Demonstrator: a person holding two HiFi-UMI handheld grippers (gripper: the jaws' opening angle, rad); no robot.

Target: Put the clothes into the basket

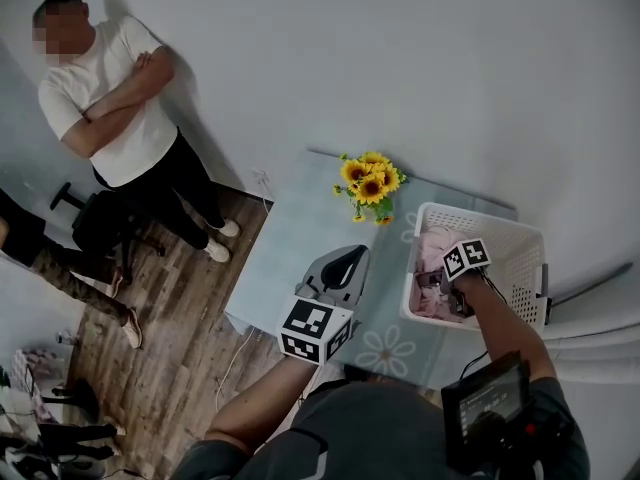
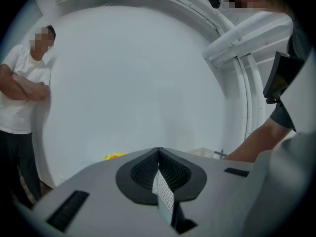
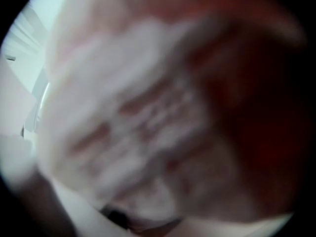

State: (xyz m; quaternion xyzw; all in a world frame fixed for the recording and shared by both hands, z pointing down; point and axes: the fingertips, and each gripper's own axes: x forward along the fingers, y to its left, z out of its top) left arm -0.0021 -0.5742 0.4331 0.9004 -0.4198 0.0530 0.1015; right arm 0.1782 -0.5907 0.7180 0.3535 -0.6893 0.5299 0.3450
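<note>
As it stands now: drop-off step, folks. The right gripper (image 1: 443, 290) is down inside the basket (image 1: 500, 226), right on the pink clothes (image 1: 432, 244).
Clothes: in the basket, heaped along its left wall; I can spot none on the worktop (image 1: 290, 248) outside the basket.
Right jaws: spread wide, with the clothes (image 3: 148, 122) smothering that gripper's own view. Whether the pads press on the fabric, I cannot tell.
Left gripper (image 1: 345, 256): hanging just left of the basket, above the worktop, pointing roughly level.
Left jaws: together, tips meeting, nothing between them.
Next move: my read is to let the fabric drop free, then lift the right gripper straight up out of the basket.
Watch for: a fold snagging on a jaw and riding back over the basket rim.
Sunflowers (image 1: 370, 181): just beyond the basket's far-left corner, clear of the action.
Bystander (image 1: 110, 98): well away from the basket, arms folded.
</note>
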